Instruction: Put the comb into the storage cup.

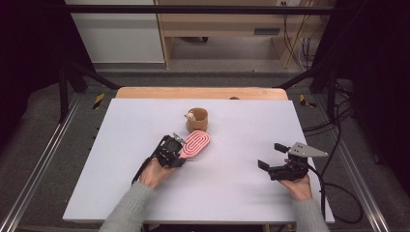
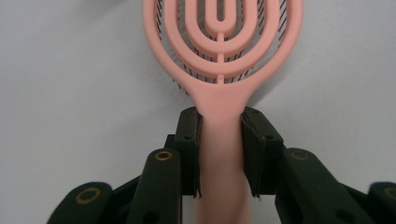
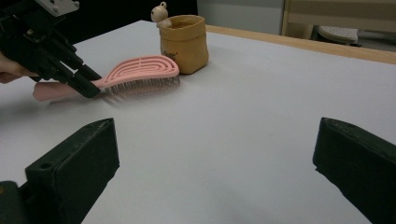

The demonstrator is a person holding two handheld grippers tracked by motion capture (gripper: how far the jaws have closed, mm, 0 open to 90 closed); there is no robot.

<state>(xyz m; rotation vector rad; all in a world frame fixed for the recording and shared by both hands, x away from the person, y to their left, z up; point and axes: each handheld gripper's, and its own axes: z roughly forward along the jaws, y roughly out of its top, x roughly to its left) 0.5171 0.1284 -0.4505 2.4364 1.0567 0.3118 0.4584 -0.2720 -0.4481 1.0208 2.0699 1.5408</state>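
A pink hairbrush (image 1: 195, 143) with a looped open head lies near the middle of the white table (image 1: 232, 193), bristles down. My left gripper (image 1: 178, 151) is shut on its handle just below the head; in the left gripper view both black pads (image 2: 189, 140) press the pink handle (image 2: 220, 154) from either side. The right gripper view has the brush (image 3: 140, 70) at upper left, with the left gripper (image 3: 86, 86) clamped on it. My right gripper (image 1: 271, 155) rests at the table's right side, jaws wide apart with nothing between them.
A small tan pouch-like cup (image 1: 197, 120) with a little figure on its rim stands just behind the brush head, also in the right gripper view as the tan cup (image 3: 183, 43). The wooden table edge (image 1: 200, 92) runs along the back.
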